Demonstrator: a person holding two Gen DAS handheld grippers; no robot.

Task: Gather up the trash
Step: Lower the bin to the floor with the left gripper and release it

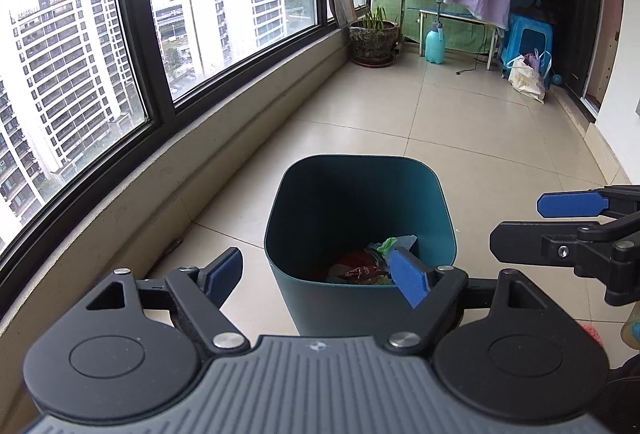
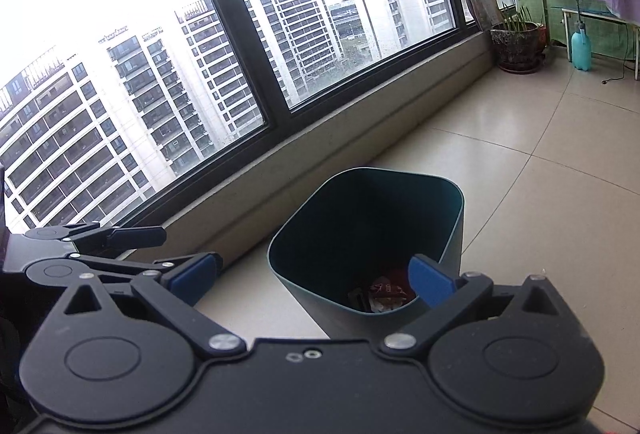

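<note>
Above the bin (image 1: pixel 360 202) holding trash (image 1: pixel 360 268), the left gripper (image 1: pixel 320 274) and right gripper (image 2: pixel 316 276) tilt downward, jaws spread wide, grasping nothing.

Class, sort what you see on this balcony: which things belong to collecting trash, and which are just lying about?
Job: teal bin; wrappers inside it; left tool and right tool, both open and empty.

Lying about: potted plant; spray bottle; blue stool; white bag.

Bin (image 1: pixel 352 206) on floor (image 1: pixel 480 138), near window wall (image 1: pixel 224 138) on its left. Wrappers (image 1: pixel 360 268) inside bin. Plant pot (image 1: pixel 374 40) and spray bottle (image 1: pixel 435 42) well behind bin, stool (image 1: pixel 530 42) behind-right.
</note>
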